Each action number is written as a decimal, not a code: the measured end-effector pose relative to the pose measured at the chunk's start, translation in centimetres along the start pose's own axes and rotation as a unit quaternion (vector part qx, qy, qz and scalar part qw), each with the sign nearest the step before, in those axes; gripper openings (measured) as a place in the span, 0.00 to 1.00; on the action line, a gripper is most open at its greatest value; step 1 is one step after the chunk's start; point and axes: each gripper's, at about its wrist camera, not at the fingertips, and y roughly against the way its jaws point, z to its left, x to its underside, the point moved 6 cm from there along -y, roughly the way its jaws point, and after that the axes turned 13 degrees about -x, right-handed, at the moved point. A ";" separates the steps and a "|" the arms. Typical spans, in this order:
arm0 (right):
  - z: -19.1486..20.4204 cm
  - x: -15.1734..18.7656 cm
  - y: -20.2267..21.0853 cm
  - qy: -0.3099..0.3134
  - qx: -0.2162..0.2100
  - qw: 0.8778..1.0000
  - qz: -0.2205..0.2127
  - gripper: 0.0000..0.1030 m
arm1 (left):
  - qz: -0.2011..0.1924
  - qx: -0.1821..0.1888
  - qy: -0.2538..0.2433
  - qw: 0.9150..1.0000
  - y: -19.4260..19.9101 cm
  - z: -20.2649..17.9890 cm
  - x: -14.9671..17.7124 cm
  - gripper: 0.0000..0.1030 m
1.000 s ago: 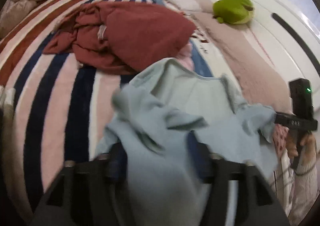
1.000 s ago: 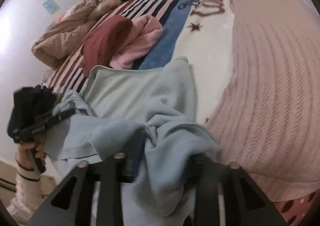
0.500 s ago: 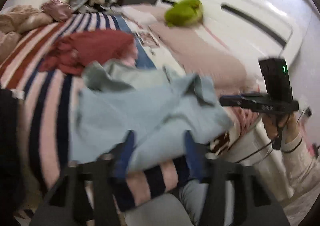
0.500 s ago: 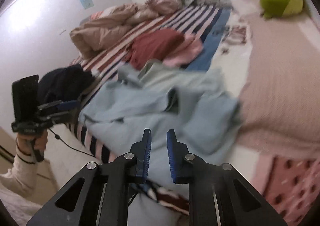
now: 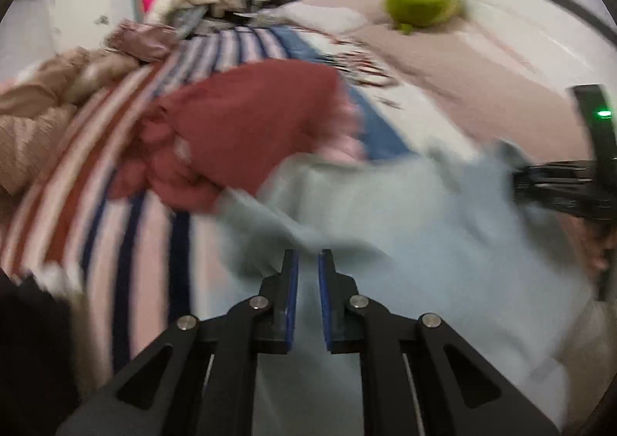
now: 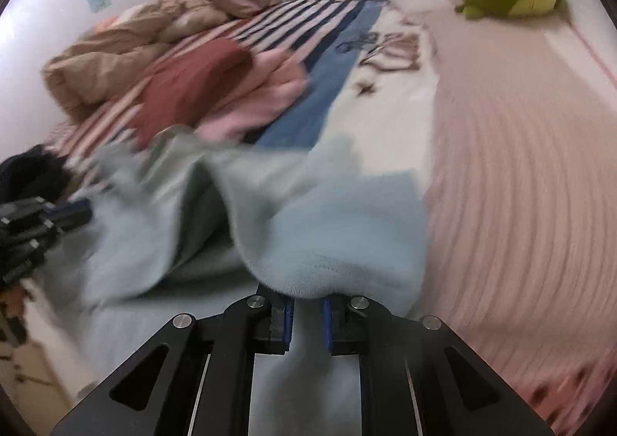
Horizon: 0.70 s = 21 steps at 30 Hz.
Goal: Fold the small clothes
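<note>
The blue top [image 5: 424,228] lies spread on the bed [image 6: 520,166], near its front edge. Its long way runs from 9 o'clock to 3 o'clock, with one claw at each end of the near edge.

In the right wrist view a fat fold of the top sits at 12 o'clock, right on the right claw [image 6: 308,301]. The cloth hangs over the tips, and the jaws are closing on it.

In the left wrist view the top spreads from 12 to 3 o'clock of the left claw [image 5: 307,256]. Its jaws are closing too. Blue shows in the thin gap, but the blur hides whether they pinch it.

Both claws are about as near. I think the next fold goes up toward 12 o'clock, where the red clothes [image 5: 250,120] lie.
</note>
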 end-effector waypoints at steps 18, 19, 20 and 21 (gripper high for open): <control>1.7 2.0 4.1 0.017 -0.050 0.998 -0.029 0.15 | 0.044 0.108 -0.154 0.981 6.0 -1.9 10.4 0.71; 2.0 2.4 4.1 0.022 -0.047 0.998 -0.026 0.15 | 0.041 0.108 -0.142 0.983 5.8 -1.7 10.3 0.60; 2.3 2.7 4.0 0.025 -0.044 0.998 -0.023 0.15 | 0.039 0.102 -0.127 0.986 5.7 -1.4 10.1 0.36; 2.5 2.9 3.9 0.025 -0.044 0.998 -0.021 0.15 | 0.040 0.094 -0.113 0.988 5.6 -0.9 9.7 0.21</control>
